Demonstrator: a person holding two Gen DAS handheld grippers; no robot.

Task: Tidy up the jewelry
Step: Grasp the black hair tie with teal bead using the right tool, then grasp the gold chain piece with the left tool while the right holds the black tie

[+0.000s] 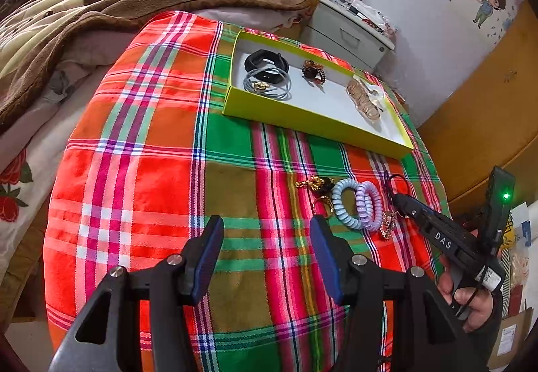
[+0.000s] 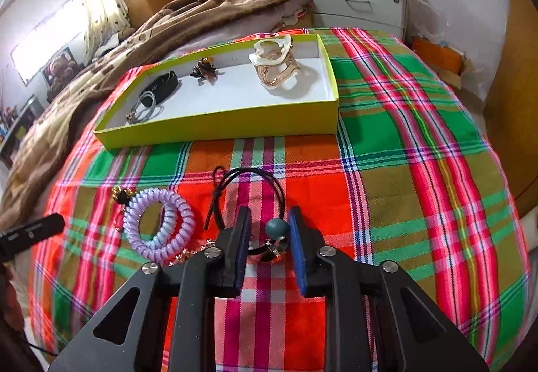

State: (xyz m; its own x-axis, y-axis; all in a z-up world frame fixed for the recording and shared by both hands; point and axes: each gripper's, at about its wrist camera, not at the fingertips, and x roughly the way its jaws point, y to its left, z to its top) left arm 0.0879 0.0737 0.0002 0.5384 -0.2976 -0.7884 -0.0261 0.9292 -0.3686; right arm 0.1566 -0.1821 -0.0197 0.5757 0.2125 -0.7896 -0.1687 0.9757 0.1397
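On plaid cloth, before yellow box [image 2: 215, 126]: your right gripper [image 2: 267, 224] fingers half apart, straddling black cord's [image 2: 252, 175] bead [image 2: 277, 229], not clamped. Cord loops ahead toward box. Left gripper [image 1: 267, 234] wide, empty, farther off.

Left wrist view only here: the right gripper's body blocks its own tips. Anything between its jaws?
Observer: Yes. The right gripper straddles a grey-blue round bead on a thin black cord hair tie. The jaws are not closed on it; a gap shows on the bead's left side.
Operator: Where does the cord run?
Observer: Its loop arcs beyond the fingertips, lying on the red-and-green plaid cloth.
Operator: Tangled with the spirals?
Observer: No. The lilac and pale-blue plastic spiral hair ties lie left of the gripper, apart from the cord's loose end.
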